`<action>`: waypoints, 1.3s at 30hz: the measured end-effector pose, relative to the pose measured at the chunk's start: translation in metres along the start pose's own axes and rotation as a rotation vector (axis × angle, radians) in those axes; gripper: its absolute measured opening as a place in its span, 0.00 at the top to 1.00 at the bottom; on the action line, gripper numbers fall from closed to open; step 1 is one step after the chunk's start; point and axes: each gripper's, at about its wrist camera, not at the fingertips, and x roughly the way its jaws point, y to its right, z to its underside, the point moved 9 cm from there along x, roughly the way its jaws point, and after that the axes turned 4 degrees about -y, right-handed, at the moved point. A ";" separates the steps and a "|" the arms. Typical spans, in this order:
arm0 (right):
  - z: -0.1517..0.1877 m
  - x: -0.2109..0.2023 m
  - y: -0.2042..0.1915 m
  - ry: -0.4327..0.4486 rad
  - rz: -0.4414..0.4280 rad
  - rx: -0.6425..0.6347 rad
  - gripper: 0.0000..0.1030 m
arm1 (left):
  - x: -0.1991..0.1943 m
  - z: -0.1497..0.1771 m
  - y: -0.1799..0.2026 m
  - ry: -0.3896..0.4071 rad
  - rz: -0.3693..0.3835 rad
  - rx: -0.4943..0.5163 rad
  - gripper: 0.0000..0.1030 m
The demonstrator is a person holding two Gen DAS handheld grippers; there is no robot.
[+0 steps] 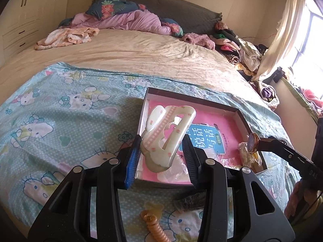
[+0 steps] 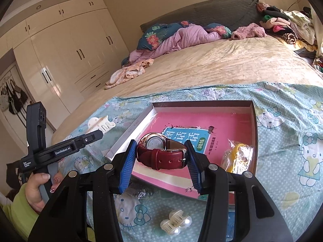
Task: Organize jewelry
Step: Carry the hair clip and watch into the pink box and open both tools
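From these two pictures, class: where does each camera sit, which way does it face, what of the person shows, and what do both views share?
Left wrist: sits on the left gripper, faces up the bed over the shallow box; its fingers clamp a cream hair claw clip.
Right wrist: sits on the right gripper, faces the wardrobe and headboard; it holds a red-strapped watch; the person's left hand shows.
Shared: box, pink book, watch, clip, each other's gripper.

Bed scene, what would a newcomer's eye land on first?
The left gripper holds a big cream hair claw above the near-left corner of the shallow box with its pink book. The right gripper holds a red-strapped watch over that box, all on the cartoon-cat sheet.
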 end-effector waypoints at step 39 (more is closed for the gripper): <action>0.016 0.069 0.043 -0.199 0.153 -0.095 0.55 | 0.106 0.019 0.044 -0.307 0.018 0.151 0.68</action>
